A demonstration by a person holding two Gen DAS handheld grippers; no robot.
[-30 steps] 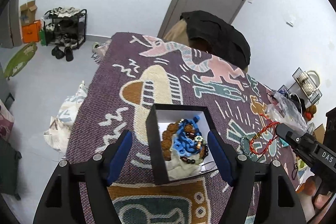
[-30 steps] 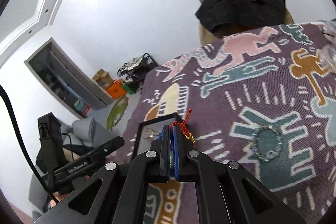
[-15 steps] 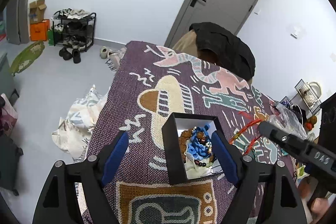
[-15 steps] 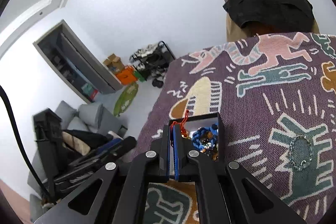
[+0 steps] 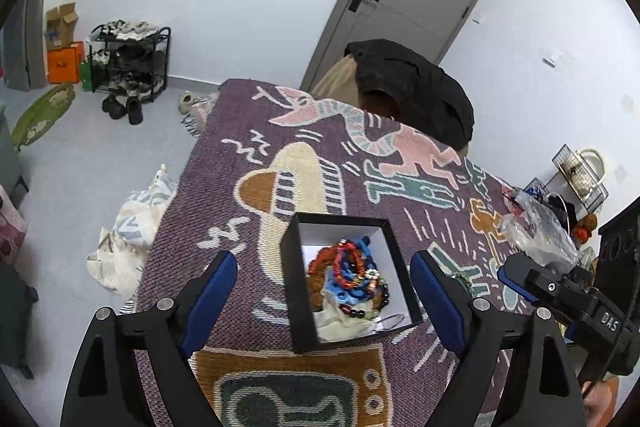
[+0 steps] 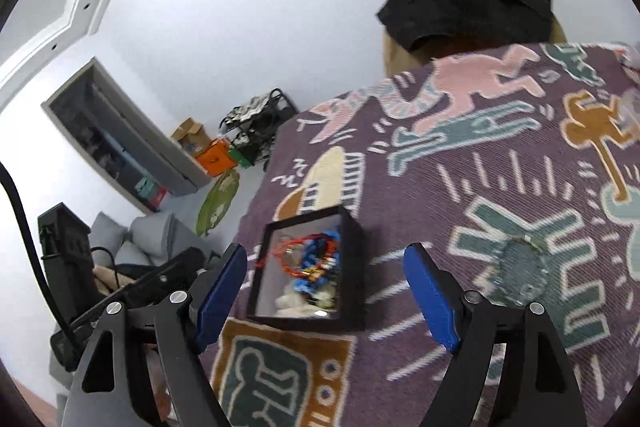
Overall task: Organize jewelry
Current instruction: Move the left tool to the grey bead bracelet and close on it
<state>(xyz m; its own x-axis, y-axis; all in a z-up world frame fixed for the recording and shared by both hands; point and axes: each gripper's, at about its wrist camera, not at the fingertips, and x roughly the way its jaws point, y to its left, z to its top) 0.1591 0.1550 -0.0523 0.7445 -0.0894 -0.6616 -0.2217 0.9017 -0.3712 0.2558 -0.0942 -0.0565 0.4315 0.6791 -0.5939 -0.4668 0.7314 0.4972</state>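
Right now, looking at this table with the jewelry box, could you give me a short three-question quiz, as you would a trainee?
1. True or false: the red bead bracelet lies inside the black box.
2. Which piece still lies on the patterned cloth outside the box: (a) a pale bead bracelet, (b) a wristwatch, (c) a ring?
3. Fill in: the right gripper holds ____ between its opening jaws.

Key: 1 true; 2 a; 3 nothing.
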